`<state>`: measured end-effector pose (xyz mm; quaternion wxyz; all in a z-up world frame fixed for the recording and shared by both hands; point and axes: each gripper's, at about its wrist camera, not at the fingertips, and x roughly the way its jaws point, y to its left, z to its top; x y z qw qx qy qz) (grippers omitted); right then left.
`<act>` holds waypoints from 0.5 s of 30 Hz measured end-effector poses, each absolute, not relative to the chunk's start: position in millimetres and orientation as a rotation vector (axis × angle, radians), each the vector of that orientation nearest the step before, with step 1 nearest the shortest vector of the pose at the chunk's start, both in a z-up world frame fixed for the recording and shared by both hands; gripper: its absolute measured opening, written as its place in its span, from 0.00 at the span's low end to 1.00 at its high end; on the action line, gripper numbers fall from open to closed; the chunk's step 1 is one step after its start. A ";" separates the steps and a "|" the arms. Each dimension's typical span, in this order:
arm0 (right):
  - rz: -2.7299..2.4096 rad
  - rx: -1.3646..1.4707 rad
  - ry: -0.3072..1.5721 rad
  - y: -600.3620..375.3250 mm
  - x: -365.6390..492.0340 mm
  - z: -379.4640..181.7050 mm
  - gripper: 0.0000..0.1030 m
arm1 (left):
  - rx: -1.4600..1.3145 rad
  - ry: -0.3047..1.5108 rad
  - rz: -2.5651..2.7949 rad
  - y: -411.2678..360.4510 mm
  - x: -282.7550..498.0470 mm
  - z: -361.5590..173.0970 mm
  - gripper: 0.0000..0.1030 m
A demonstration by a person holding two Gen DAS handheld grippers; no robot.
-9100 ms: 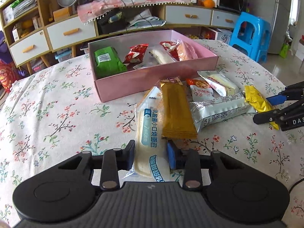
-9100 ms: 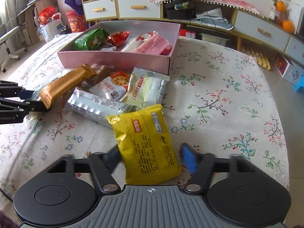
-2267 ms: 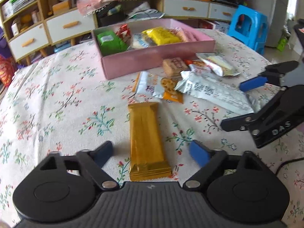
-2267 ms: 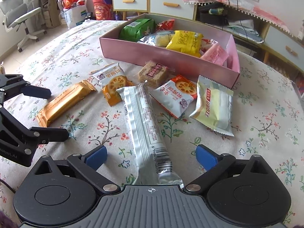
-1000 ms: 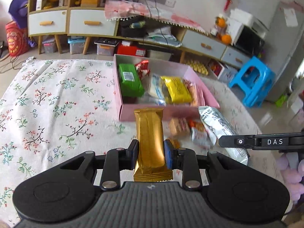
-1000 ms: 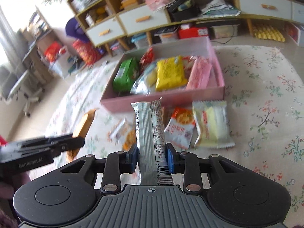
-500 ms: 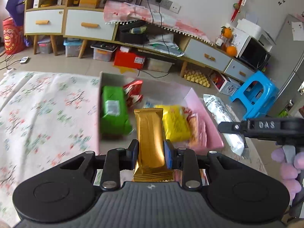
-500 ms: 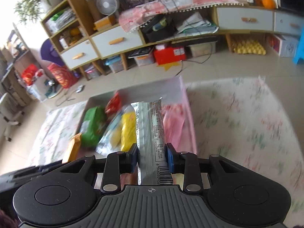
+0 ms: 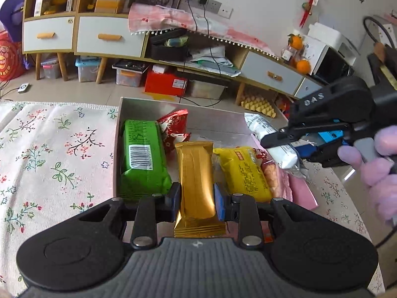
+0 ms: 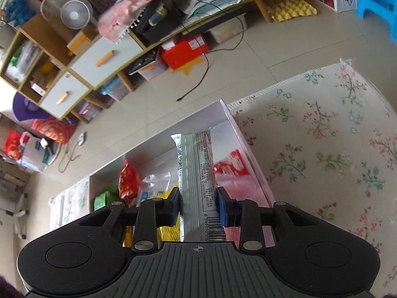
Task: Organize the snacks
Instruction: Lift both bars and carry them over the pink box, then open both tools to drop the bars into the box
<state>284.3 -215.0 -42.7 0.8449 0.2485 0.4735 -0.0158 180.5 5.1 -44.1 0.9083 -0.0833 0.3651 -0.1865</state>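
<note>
Left tool (image 9: 196, 197): clamped on gold bar (image 9: 196, 173), above pink box (image 9: 301, 188).
Right tool (image 10: 198, 207): clamped on silver packet (image 10: 196, 173), above the same box.

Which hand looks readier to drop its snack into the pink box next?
Probably the left. The left hand-held gripper holds the gold bar directly over the middle of the pink box. The right hand-held gripper holds its silver packet over the box's right end, near the wall.
</note>
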 end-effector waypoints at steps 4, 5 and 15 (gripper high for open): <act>0.040 0.411 1.027 -198.1 299.9 -41.4 0.29 | -0.187 0.759 -0.386 10.6 180.9 -45.9 0.25; 0.056 0.387 1.029 -194.8 302.0 -40.9 0.29 | -0.190 0.759 -0.389 11.8 181.1 -46.9 0.25; 0.012 0.177 1.000 -180.4 311.6 -36.6 0.32 | -0.198 0.765 -0.397 10.1 184.5 -48.0 0.29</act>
